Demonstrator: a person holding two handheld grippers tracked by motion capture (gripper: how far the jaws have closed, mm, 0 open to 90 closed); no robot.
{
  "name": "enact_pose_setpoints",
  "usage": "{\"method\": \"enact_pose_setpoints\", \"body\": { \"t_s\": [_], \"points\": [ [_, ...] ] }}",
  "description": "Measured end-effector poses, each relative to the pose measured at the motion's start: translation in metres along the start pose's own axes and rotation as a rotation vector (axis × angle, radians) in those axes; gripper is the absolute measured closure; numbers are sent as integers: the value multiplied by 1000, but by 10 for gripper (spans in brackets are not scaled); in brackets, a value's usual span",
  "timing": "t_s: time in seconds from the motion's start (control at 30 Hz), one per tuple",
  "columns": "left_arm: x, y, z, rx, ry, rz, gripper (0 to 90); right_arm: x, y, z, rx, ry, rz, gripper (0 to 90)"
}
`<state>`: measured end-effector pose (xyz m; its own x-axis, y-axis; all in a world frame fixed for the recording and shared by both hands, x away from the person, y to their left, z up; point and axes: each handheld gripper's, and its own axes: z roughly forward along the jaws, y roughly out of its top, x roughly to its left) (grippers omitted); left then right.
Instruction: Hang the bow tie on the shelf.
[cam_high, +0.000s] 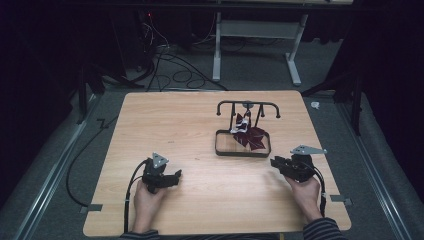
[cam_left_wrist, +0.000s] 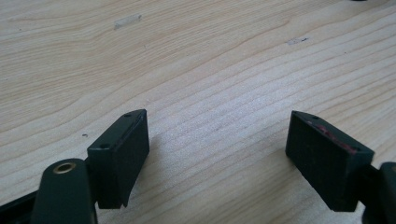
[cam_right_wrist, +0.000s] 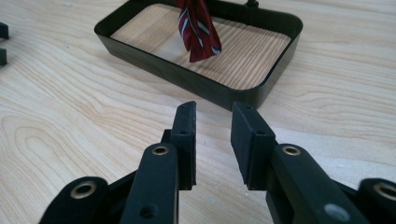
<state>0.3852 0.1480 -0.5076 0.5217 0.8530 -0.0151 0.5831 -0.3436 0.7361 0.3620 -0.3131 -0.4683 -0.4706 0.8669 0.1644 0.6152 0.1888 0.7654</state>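
Observation:
A black wire rack (cam_high: 248, 105) stands over a shallow black tray (cam_high: 242, 153) right of the table's middle. A dark red striped cloth (cam_high: 250, 136) hangs from the rack down into the tray; in the right gripper view its tip (cam_right_wrist: 196, 28) dangles above the tray's rim (cam_right_wrist: 187, 77). My right gripper (cam_high: 274, 161) sits low over the table just right of the tray and points at it. Its jaws (cam_right_wrist: 214, 109) stand a narrow gap apart with nothing between them. My left gripper (cam_high: 176, 175) rests at the front left, its jaws (cam_left_wrist: 217, 121) wide apart over bare wood.
The wooden table (cam_high: 165, 125) has bare surface to the left of and behind the rack. Beyond its far edge are floor cables (cam_high: 175, 70) and a white table frame (cam_high: 255, 30). Dark curtains close in both sides.

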Motion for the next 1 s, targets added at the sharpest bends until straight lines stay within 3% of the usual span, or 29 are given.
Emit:
{"method": "enact_pose_setpoints", "body": {
  "t_s": [1.0],
  "points": [
    [0, 0, 0, 0, 0, 0, 219, 8, -17, 26, 44, -23, -48, 684]
  ]
}}
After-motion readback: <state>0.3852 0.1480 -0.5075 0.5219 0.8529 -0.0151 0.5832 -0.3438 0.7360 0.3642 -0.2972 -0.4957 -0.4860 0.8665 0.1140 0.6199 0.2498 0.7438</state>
